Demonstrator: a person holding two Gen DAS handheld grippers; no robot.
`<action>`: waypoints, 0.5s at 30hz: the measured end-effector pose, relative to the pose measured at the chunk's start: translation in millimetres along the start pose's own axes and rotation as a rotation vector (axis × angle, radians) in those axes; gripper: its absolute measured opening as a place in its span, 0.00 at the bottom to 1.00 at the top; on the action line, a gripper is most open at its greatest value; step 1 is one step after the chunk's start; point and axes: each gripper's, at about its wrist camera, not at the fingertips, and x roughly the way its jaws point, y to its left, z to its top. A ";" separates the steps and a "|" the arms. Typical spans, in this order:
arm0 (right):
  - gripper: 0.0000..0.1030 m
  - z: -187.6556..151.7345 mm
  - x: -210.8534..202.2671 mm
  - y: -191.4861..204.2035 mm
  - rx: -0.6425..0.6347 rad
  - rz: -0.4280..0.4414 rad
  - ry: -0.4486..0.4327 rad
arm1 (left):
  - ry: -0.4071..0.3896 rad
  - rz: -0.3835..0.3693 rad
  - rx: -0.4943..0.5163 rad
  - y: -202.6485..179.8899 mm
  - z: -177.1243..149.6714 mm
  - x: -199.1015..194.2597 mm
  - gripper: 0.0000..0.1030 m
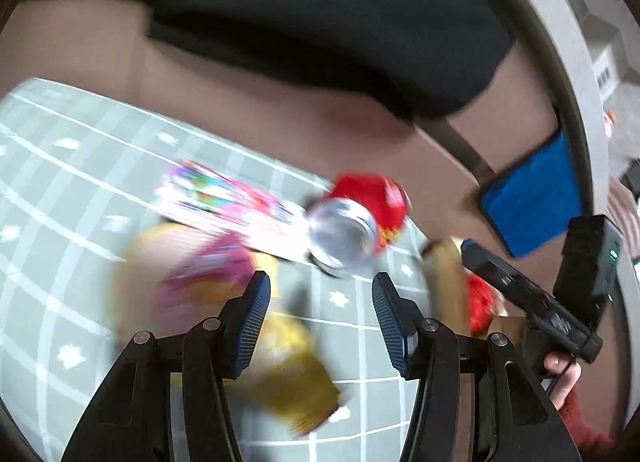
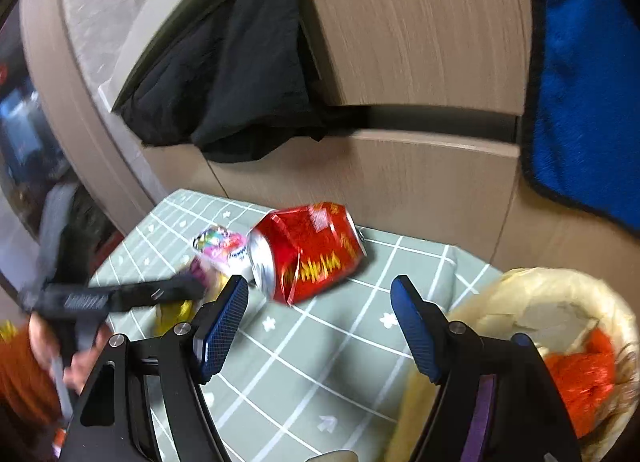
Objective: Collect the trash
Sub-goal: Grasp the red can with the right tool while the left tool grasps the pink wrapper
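Note:
A crushed red can (image 2: pixel 308 252) lies on its side on the green checked cloth (image 2: pixel 320 362); it also shows in the left wrist view (image 1: pixel 356 221). My right gripper (image 2: pixel 320 294) is open and empty, just short of the can. My left gripper (image 1: pixel 320 286) is open and empty, over a pink and yellow wrapper (image 1: pixel 208 282) and a gold wrapper (image 1: pixel 296 386). A colourful wrapper (image 1: pixel 228 201) lies behind, also in the right wrist view (image 2: pixel 220 244). A bag-lined trash basket (image 2: pixel 560 322) holding red trash sits at right.
Wooden cabinet fronts (image 2: pixel 420 41) stand behind the cloth. A black garment (image 2: pixel 240 73) hangs over them, and a blue towel (image 2: pixel 584 81) hangs at right. The left gripper's body (image 2: pixel 120 296) shows at the cloth's left edge.

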 end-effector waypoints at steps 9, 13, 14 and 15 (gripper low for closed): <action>0.70 21.0 60.8 -4.7 -0.004 -0.048 0.030 | -0.225 0.109 -0.041 33.2 -11.0 -76.3 0.51; 0.70 27.9 93.4 -13.6 0.021 -0.043 0.084 | -0.210 0.129 -0.046 46.6 -13.9 -77.0 0.51; 0.70 28.5 98.9 -16.2 0.036 -0.039 0.098 | -0.200 0.132 -0.059 49.8 -14.5 -74.1 0.51; 0.70 28.6 104.4 -18.6 0.056 -0.030 0.115 | -0.191 0.128 -0.072 51.1 -15.0 -70.3 0.51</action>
